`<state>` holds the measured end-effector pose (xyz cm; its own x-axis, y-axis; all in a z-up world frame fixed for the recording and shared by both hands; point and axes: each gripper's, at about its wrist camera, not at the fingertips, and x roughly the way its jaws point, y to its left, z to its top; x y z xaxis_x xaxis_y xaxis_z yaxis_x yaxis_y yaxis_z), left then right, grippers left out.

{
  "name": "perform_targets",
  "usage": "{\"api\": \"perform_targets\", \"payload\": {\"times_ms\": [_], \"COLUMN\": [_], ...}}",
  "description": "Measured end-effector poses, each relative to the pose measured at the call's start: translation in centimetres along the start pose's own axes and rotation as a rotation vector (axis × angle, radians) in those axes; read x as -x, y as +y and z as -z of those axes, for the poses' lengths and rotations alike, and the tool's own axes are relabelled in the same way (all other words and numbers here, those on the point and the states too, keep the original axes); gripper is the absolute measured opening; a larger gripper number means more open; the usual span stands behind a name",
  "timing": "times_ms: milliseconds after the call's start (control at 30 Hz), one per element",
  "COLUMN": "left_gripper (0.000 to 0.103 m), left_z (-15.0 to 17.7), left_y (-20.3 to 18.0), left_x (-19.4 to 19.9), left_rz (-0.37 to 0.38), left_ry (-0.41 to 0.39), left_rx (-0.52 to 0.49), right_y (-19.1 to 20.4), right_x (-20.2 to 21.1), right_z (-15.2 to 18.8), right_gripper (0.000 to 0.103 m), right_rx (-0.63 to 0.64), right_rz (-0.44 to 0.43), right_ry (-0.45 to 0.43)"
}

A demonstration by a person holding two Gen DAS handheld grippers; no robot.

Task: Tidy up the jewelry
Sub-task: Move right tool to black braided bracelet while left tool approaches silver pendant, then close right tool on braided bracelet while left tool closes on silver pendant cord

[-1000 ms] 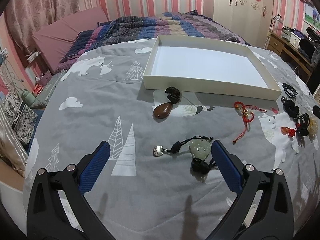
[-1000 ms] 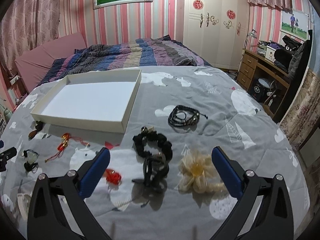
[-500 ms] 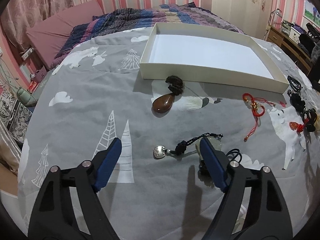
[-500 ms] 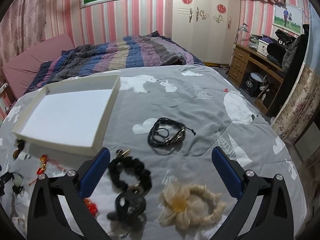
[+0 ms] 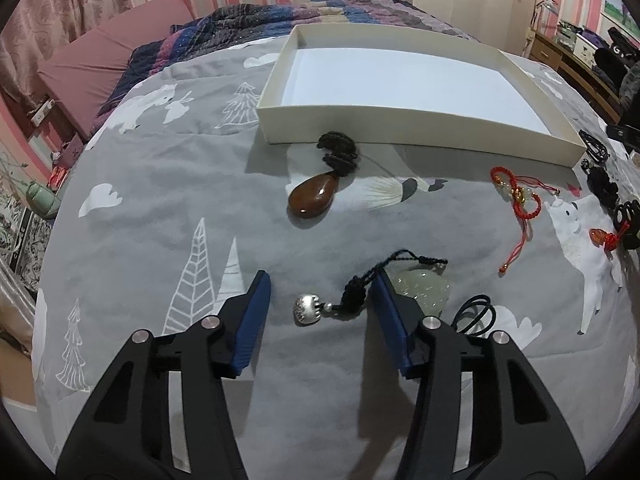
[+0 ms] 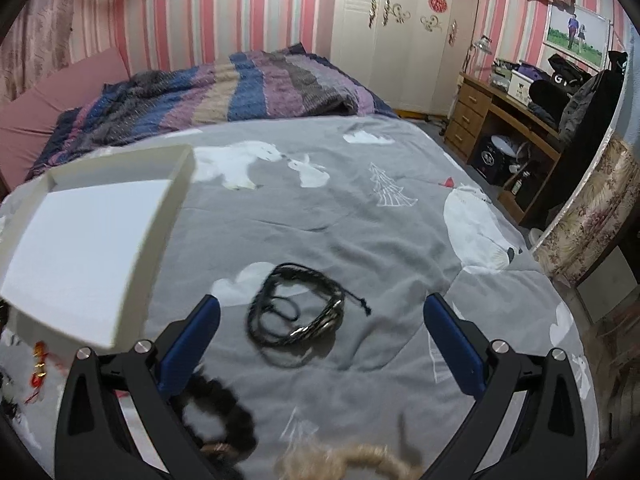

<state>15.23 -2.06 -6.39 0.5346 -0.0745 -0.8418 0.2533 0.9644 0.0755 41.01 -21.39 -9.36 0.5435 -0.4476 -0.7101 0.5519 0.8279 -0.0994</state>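
left wrist cam: my left gripper [image 5: 318, 312] spread w/ jaws either side of silver charm [image 5: 308, 310], lined up to pinch it; right gripper [image 6: 320, 344] spread over black bracelet [image 6: 298, 314], box [image 5: 404, 80] empty.

White letter "G" on a black bag [image 6: 560, 80] atop the far right desk [image 6: 508, 108], no other readable text

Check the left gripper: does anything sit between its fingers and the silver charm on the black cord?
Nothing visible does. The left gripper is open, and the silver charm on the black cord lies on bare grey bedspread between its fingers. The pale green jade pendant on the same cord sits just outside the right finger.
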Motion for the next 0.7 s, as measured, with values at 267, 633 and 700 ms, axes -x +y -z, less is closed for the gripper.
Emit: {"api": "perform_targets", "payload": {"times_ms": [267, 633, 700], "left_gripper": [0.040, 0.013, 0.010], "left_z": [0.0, -0.8, -0.9], "left_y": [0.0, -0.1, -0.1], "left_x": [0.0, -0.5, -0.5], "left_rz": [0.027, 0.061, 0.075], "left_ry": [-0.009, -0.006, 0.000], "left_rx": [-0.004, 0.010, 0.014], "right_y": [-0.6, -0.2, -0.5], "right_x": [-4.8, -5.3, -5.1], "right_z": [0.3, 0.5, 0.4], "right_gripper": [0.088, 0.051, 0.039], "right_rx": [-0.040, -0.076, -0.085], "right_rz": [-0.052, -0.180, -0.186], "right_ry": [0.136, 0.155, 0.149]}}
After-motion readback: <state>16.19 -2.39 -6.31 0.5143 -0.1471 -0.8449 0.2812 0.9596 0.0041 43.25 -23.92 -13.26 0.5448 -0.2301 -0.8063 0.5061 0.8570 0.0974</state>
